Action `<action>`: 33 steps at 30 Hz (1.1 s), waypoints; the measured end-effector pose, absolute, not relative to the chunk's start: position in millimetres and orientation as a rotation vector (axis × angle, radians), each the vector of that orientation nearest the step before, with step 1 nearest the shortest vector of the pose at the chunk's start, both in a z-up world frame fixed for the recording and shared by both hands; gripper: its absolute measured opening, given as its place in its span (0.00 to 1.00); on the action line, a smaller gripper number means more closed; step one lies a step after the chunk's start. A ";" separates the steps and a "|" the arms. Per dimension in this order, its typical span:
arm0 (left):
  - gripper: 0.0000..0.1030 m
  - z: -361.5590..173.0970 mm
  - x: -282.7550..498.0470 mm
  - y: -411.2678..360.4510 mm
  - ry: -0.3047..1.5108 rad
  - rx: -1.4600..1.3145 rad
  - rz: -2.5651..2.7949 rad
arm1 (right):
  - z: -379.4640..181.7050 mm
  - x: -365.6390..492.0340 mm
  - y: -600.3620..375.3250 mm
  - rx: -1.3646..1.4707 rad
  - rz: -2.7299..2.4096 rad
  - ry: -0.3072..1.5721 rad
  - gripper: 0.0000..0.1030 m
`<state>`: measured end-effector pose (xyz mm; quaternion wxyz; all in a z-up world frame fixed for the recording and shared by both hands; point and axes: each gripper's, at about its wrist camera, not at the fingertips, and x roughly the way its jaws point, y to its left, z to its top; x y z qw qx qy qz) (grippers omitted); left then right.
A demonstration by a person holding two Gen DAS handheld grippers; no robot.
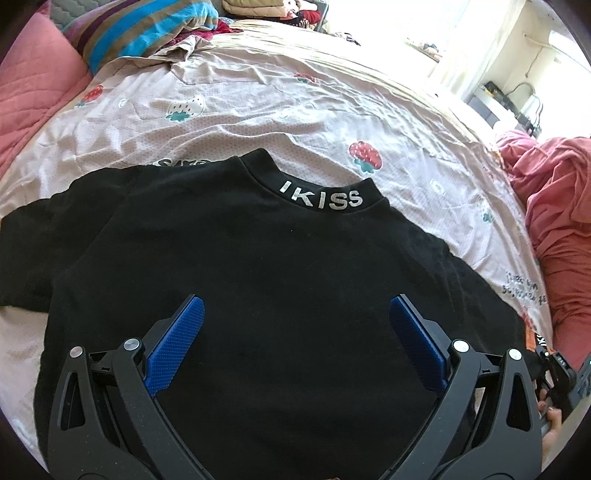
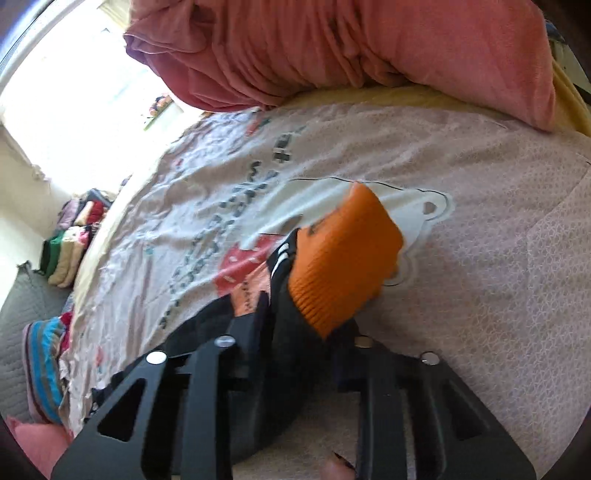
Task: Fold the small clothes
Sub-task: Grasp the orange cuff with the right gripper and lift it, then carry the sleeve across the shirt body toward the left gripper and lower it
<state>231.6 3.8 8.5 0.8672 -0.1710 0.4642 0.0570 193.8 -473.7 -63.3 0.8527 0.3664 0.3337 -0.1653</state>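
1. Black cotton top with silver "IKISS" lettering on its collar (image 1: 258, 266) lies spread flat, front up, on the pale pink bedsheet printed with strawberries (image 1: 258, 110); the collar points away from the left wrist camera.
2. One sleeve stretches out to the left of that view, lying on the sheet.
3. Left gripper (image 1: 295, 332) hovers over the lower body of the top, its blue-padded fingers (image 1: 177, 343) spread wide apart with only black fabric showing beneath them, nothing pinched.
4. Right gripper (image 2: 299, 314) has its fingers drawn in close around a sleeve end of the top, where a ribbed orange knit cuff (image 2: 343, 258) sticks out past the fingertips; the black fabric sits pinched between them.
5. A small white-striped patch shows on the black fabric just beside the cuff.
6. A rumpled pink blanket (image 2: 332, 48) is heaped at the far edge of the bed in the right wrist view.
7. A striped blue and brown pillow (image 1: 147, 33) lies at the head of the bed.
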 end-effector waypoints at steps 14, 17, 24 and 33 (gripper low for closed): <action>0.92 23.6 212.7 19.5 0.899 -0.508 0.075 | 22.7 202.7 -374.3 0.571 0.030 0.579 0.20; 0.92 27.5 211.0 23.8 0.891 -0.520 0.072 | 30.3 207.6 -348.6 0.531 0.090 0.584 0.20; 0.92 33.6 201.5 45.4 0.844 -0.625 0.030 | 40.0 212.2 -279.8 0.419 0.203 0.616 0.20; 0.92 21.7 195.0 72.5 0.839 -0.712 0.025 | 19.1 222.0 -191.9 0.275 0.314 0.703 0.20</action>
